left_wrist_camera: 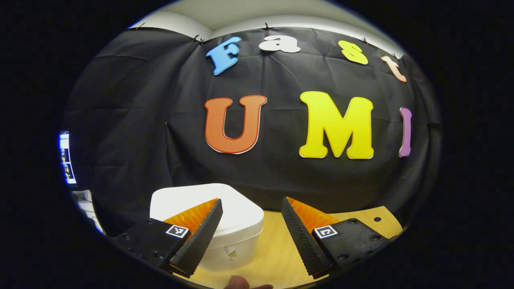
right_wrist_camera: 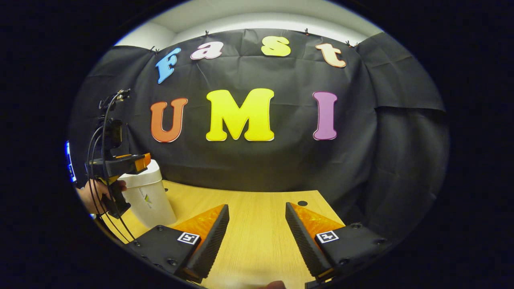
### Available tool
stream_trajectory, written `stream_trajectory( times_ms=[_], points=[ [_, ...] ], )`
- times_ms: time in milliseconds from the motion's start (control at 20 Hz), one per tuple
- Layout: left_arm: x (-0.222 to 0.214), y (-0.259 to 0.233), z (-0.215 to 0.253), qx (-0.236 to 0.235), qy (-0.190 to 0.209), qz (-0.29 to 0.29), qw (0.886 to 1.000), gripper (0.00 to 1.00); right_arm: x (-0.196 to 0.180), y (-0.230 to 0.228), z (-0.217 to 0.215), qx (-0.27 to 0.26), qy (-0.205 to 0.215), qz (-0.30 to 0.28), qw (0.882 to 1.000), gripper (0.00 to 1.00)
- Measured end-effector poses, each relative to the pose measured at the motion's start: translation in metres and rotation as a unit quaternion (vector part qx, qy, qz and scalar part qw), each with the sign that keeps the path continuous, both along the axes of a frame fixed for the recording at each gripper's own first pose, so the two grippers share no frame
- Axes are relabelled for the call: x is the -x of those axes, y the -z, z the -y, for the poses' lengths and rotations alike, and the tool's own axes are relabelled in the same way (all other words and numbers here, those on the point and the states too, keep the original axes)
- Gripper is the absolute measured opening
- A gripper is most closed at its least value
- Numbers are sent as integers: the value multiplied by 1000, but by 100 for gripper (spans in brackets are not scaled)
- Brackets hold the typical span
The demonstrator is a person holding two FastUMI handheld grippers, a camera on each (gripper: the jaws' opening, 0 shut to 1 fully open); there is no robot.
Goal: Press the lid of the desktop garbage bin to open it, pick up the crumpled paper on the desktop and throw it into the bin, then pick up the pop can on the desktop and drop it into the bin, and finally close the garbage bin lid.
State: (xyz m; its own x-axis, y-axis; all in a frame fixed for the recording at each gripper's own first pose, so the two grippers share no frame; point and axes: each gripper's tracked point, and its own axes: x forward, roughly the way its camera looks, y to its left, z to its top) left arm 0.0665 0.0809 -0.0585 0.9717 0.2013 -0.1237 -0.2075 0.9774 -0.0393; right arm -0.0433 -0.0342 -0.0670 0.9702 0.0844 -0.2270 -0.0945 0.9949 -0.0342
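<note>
Left claw (left_wrist_camera: pixel 251 224) wide, hovering over the lidded white bin (left_wrist_camera: pixel 225 218).
Right claw (right_wrist_camera: pixel 257 230) also gapes wide, holding nothing, above bare wooden desk (right_wrist_camera: pixel 257 208); the bin (lid down) sits lower left of the left gripper view.

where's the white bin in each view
Left gripper view: the bin sits low and left of centre, lid shut, partly behind the left gripper's own finger.
Right gripper view: the bin stands at the far left on the wooden table, beside the left gripper.
Shared landmark: the small round hole in the table.
</note>
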Motion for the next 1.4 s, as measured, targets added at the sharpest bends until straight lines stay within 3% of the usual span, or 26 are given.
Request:
stream_trajectory(
  times_ms=[400, 500, 650, 1400],
  points=[
    [24, -6, 56, -16, 69, 34, 997, 97, -10, -4, -9, -4, 9, 53, 999, 91],
    [33, -8, 69, -24, 84, 47, 995, 100, -13, 2, -15, -5, 5, 52, 999, 92],
    [41, -12, 82, -25, 101, 54, 993, 97, -15, 0, -20, -6, 4, 54, 999, 92],
    [61, -51, 113, -22, 135, 91, 986, 96, -36, -32, -19, -23, 20, 89, 996, 92]
  ],
)
